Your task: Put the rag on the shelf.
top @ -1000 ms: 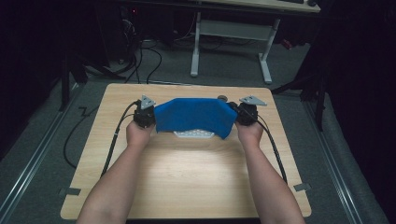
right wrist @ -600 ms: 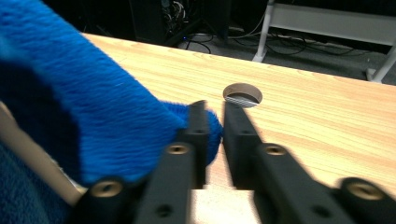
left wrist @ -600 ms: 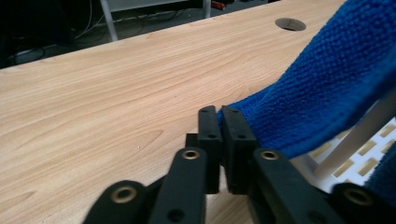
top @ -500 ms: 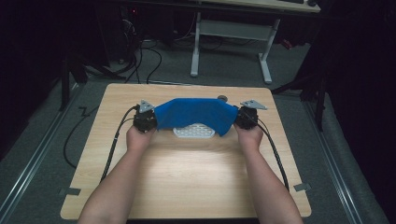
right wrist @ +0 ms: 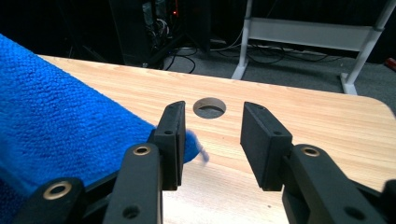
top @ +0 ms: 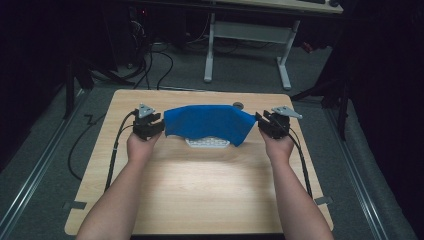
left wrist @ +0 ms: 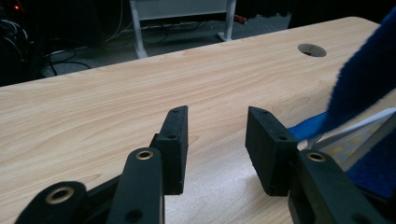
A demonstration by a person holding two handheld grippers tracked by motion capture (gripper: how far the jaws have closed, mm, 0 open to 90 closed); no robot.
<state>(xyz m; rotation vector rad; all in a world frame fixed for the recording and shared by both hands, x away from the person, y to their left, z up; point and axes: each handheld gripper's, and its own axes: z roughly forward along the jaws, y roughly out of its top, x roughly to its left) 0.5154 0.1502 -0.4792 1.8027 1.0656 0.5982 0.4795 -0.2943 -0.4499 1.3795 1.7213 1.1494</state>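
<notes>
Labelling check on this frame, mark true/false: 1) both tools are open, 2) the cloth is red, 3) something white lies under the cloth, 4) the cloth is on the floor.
1) True: the left tool and right tool both show a gap between their jaws.
2) False: the cloth is blue.
3) True: a white tray-like thing peeks out below its near edge.
4) False: it lies over the table, between the tools.
</notes>
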